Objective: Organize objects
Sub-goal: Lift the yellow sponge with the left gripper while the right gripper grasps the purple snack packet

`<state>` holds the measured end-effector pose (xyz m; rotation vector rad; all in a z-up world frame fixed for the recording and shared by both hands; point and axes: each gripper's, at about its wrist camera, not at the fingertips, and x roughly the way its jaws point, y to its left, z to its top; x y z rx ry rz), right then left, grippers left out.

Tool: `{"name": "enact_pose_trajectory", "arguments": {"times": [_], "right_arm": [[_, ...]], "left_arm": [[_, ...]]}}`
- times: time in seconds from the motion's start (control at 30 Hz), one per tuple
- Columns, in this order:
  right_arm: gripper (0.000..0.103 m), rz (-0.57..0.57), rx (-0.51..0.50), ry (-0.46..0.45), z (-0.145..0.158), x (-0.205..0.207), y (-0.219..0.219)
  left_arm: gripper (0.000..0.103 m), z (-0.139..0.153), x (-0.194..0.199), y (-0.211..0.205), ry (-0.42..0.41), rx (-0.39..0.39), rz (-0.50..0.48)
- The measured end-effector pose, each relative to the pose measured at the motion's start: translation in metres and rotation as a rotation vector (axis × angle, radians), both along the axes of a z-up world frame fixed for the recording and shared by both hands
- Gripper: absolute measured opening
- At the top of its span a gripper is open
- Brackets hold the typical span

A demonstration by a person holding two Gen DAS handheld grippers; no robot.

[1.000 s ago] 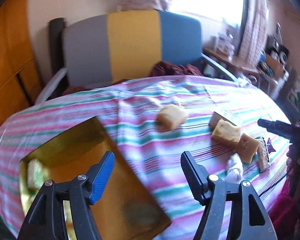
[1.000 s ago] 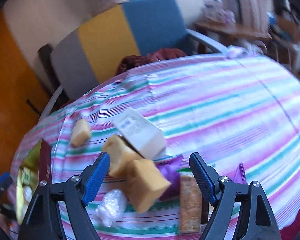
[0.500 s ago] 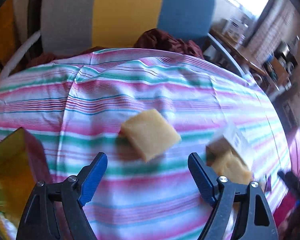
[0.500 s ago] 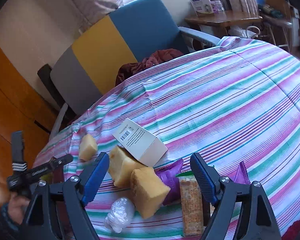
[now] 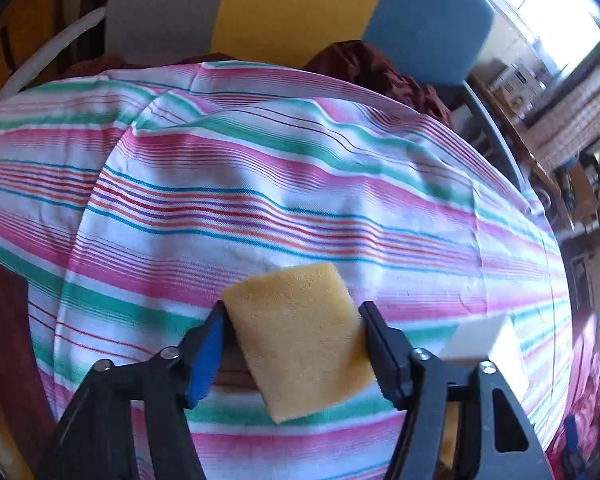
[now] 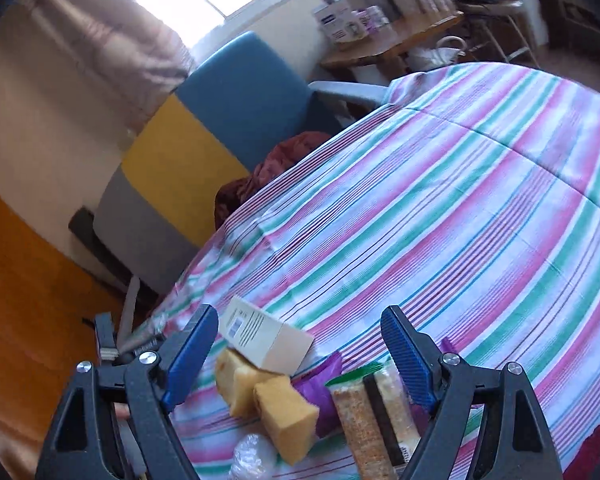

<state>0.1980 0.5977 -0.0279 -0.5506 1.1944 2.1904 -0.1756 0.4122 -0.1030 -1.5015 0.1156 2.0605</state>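
My left gripper (image 5: 294, 344) has its jaws closed against both sides of a yellow sponge (image 5: 296, 340) that rests on the striped tablecloth (image 5: 260, 184). My right gripper (image 6: 300, 354) is open and empty, above a cluster of items: two yellow sponges (image 6: 288, 416), a white carton (image 6: 266, 336), a purple wrapper (image 6: 320, 392), a cracker packet (image 6: 374, 420) and a clear plastic wad (image 6: 252, 456). The carton's corner also shows in the left wrist view (image 5: 480, 340).
A grey, yellow and blue chair (image 6: 204, 128) stands behind the table with a dark red cloth (image 6: 276, 168) on its seat. A side table (image 6: 392, 40) with boxes stands at the back right. The left gripper's body shows at the right wrist view's left edge (image 6: 112, 344).
My left gripper moved forward from the gold box to the lone sponge and closed its jaws on it. My right gripper tilted and stayed open over the cluster.
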Motion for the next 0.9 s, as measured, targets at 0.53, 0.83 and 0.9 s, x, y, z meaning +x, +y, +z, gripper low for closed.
{"name": "enact_pose_trajectory", "arguments": {"times": [0.53,0.83,0.9], "right_arm": [[0.084,-0.016,-0.077,-0.063,-0.018,-0.005,0.010],[0.074,0.010,-0.033,-0.157,-0.022,-0.015,0.006],[0.067,0.010,-0.032,-0.164,-0.022,-0.012,0.005]], "left_arm": [[0.058,0.031,0.140,-0.053,0.125,0.054,-0.248],[0.058,0.033,0.218,-0.085,0.210,0.051,-0.394],[0.058,0.030,0.229,-0.093,0.214,0.041,-0.410]]}}
